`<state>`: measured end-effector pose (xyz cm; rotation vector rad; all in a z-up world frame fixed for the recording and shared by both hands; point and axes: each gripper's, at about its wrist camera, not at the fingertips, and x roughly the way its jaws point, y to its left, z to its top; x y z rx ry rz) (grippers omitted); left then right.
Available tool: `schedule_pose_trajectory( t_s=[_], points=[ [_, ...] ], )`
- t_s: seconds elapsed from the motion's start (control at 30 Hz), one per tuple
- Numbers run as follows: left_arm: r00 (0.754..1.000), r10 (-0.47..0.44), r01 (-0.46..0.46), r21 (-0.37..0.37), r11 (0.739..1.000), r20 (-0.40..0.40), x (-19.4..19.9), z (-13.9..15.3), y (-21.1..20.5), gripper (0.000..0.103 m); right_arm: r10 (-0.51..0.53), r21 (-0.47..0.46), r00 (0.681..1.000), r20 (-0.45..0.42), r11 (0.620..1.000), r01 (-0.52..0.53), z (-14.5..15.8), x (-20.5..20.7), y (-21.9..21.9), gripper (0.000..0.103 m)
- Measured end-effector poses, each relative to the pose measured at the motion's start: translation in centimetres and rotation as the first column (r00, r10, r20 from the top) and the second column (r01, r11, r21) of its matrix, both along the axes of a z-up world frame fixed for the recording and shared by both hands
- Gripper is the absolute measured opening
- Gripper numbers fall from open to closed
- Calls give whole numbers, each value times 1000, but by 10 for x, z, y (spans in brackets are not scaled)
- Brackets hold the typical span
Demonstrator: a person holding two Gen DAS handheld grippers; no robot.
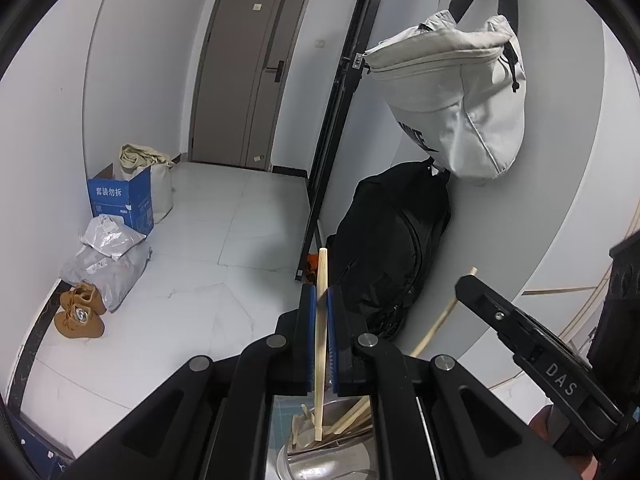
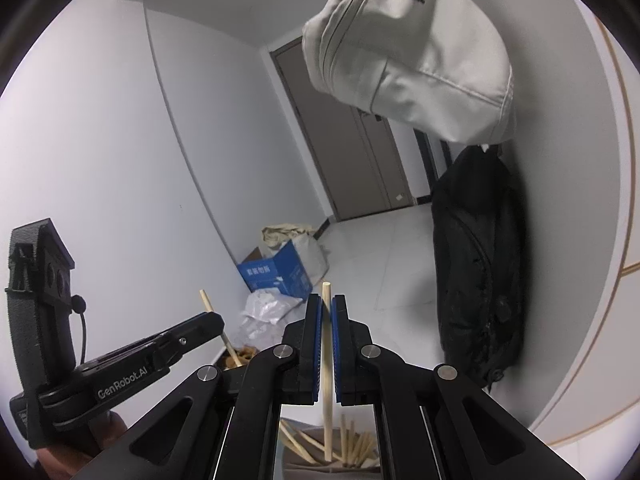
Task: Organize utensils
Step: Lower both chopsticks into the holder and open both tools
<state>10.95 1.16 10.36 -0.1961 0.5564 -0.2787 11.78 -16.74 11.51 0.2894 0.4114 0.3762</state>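
White walls w/ pale tiled floor (image 1: 224,216) fill the bkgd, brown door (image 1: 244,80) at the far end. You've got a light grey bag (image 1: 452,92) hanging on the wall at right, black backpack (image 1: 392,248) slumped on the floor right below it. Over by the left wall: blue box (image 1: 122,198), grey plastic parcels (image 1: 106,256), tan shoes (image 1: 80,312). Your left gripper (image 1: 322,304) is clamped on one chopstick (image 1: 321,344), held roughly upright, lower end hanging over a metal bowl (image 1: 320,464) w/ more loose chopsticks (image 1: 352,416) piled in it. Your right gripper (image 2: 329,316) is likewise clenched on another chopstick (image 2: 327,376), upright, tip above the same pile. Both sticks poke out above the blue pads (image 1: 310,320).
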Motion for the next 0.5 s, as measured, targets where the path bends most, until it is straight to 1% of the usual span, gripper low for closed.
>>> schedule_pose_trajectory(
  t_s=[0.2,0.27,0.37,0.5],
  points=[
    [999,-36,35,26,999,10,-3,-13,-10,2,16,-38,1000,-8,999,-16,-13,3,9,4],
    [999,-48,48,48,998,-1,-4,-19,-12,2,22,-51,1000,-10,998,-23,-18,3,12,4],
    [997,-72,73,44,996,-25,-5,-25,-11,2,31,-75,999,-26,997,-33,-28,2,16,4],
    [994,-97,101,61,993,-57,-5,-35,-14,2,47,-79,997,-57,996,-52,-42,-1,17,4]
  ],
)
